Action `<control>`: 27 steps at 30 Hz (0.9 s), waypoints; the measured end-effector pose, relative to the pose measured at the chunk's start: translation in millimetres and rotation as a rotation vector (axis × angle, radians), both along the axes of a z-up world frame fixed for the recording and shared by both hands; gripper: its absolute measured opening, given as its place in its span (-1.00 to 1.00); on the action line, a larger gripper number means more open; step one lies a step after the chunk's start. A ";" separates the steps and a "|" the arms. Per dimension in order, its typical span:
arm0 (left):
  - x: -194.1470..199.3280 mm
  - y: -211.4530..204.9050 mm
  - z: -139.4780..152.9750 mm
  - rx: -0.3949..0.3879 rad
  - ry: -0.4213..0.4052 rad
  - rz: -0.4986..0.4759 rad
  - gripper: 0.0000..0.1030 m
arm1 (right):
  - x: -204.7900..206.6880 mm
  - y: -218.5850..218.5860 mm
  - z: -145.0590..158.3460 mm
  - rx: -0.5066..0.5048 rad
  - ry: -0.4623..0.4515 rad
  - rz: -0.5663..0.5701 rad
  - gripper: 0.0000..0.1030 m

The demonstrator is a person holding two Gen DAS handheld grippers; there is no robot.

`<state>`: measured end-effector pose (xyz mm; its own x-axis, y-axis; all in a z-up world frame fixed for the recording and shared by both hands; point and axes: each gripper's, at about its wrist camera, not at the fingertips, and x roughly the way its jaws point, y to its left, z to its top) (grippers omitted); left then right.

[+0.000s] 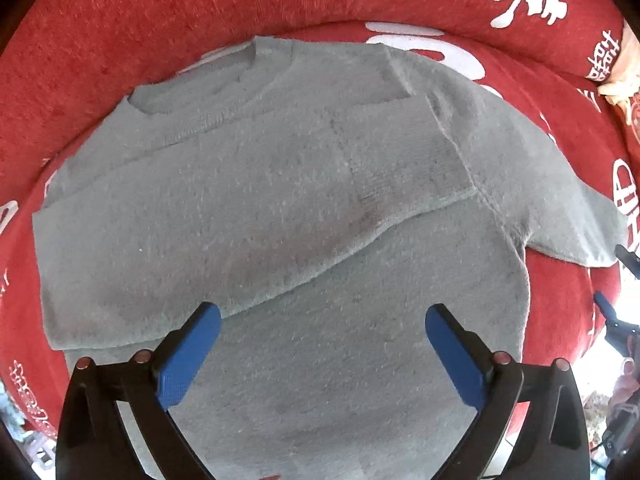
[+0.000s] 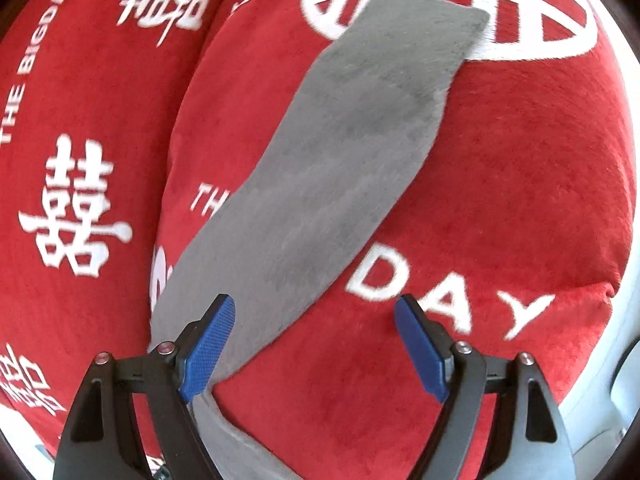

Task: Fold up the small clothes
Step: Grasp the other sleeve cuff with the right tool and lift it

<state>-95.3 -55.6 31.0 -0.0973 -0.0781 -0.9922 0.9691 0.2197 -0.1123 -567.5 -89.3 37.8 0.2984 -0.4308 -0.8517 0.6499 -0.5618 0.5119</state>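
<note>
A small grey sweater (image 1: 280, 208) lies flat on a red cushion (image 1: 160, 12), neck toward the upper left. One sleeve is folded across its chest (image 1: 392, 160); the other sleeve (image 1: 560, 200) stretches out to the right. My left gripper (image 1: 322, 316) hovers straight above the lower body of the sweater, open, with nothing between its blue pads (image 1: 188, 356). In the right wrist view the outstretched grey sleeve (image 2: 344, 152) runs diagonally to its cuff at the upper right. My right gripper (image 2: 316, 308) is open above the sleeve's near part, its left pad (image 2: 208, 348) over the cloth, not gripping.
The red cushion (image 2: 520, 200) bears white lettering and symbols; a second red cushion (image 2: 80, 120) stands behind at the left. The seat's edge drops off at the right (image 2: 616, 320). Part of the right gripper (image 1: 616, 320) shows at the left wrist view's right edge.
</note>
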 end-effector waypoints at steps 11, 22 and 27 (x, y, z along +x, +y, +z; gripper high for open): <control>-12.2 -21.6 -17.4 0.021 -0.050 0.006 0.99 | -31.5 -24.8 -30.1 -0.057 -0.127 -0.100 0.64; 3.5 -28.8 -22.0 -0.145 -0.040 0.052 0.99 | -34.5 -43.9 -34.0 -0.066 -0.280 -0.170 -0.11; 11.7 -31.4 -27.6 -0.151 -0.011 0.063 0.99 | -11.1 -56.9 -19.0 -0.129 -0.323 -0.078 -0.85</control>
